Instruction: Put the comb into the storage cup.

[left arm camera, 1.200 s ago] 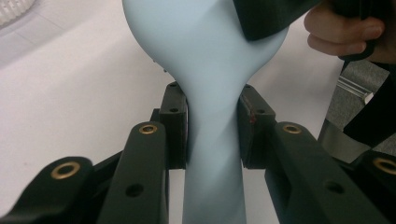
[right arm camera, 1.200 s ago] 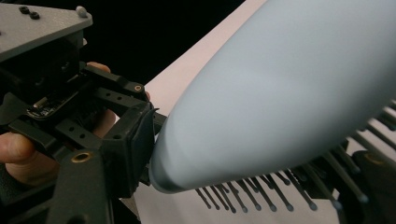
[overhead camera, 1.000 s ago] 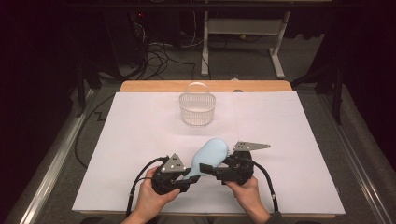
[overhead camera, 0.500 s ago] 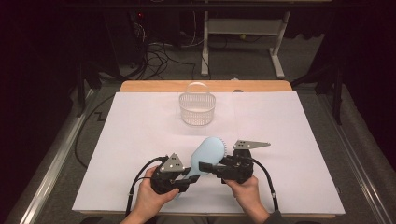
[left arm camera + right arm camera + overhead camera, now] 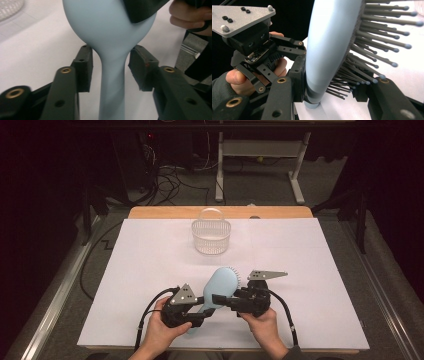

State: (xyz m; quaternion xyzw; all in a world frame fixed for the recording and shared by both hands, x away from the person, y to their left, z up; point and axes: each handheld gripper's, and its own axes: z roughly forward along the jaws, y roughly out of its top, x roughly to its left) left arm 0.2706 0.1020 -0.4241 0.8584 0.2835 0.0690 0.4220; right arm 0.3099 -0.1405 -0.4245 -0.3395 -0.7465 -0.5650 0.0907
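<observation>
Risk of slippage: the right claw [image 5: 332,97] clamps the pale blue hairbrush [image 5: 218,287] across back and bristles, above the near worktop [image 5: 310,270]. The left claw [image 5: 110,67] straddles the handle, jaws apart. Springy bristles may let the head twist or drop.

Beyond the white-covered table [image 5: 150,250], dark grey floor [image 5: 260,190] holds tangled cables [image 5: 170,177].
</observation>
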